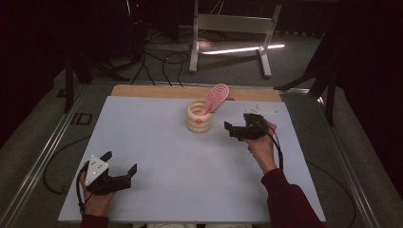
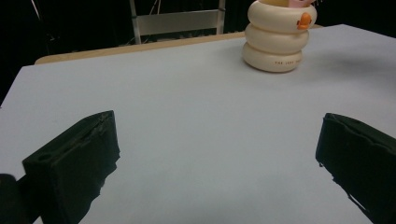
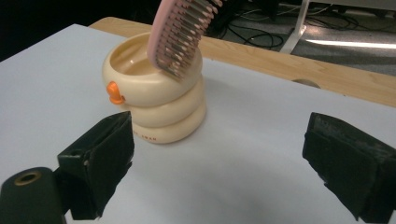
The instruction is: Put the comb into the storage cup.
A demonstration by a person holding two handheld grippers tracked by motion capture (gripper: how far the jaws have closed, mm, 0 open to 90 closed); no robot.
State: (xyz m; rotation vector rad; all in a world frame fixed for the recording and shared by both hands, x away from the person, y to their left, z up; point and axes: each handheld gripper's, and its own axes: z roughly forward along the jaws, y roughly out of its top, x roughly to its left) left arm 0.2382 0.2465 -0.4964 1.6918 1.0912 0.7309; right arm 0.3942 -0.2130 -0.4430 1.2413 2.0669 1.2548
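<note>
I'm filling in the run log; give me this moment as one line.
left gripper: open, low near table edge | right gripper: open, beside holder, apart | pink brush: leaning in cream ringed holder | nothing gripped

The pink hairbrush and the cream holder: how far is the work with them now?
Done, it seems: the pink hairbrush stands tilted in the cream ringed holder, bristles up. In hand: nothing; the right gripper is open beside the holder, apart from it. The left gripper rests open near the table's front edge. Left: probably only drawing the right gripper away.
</note>
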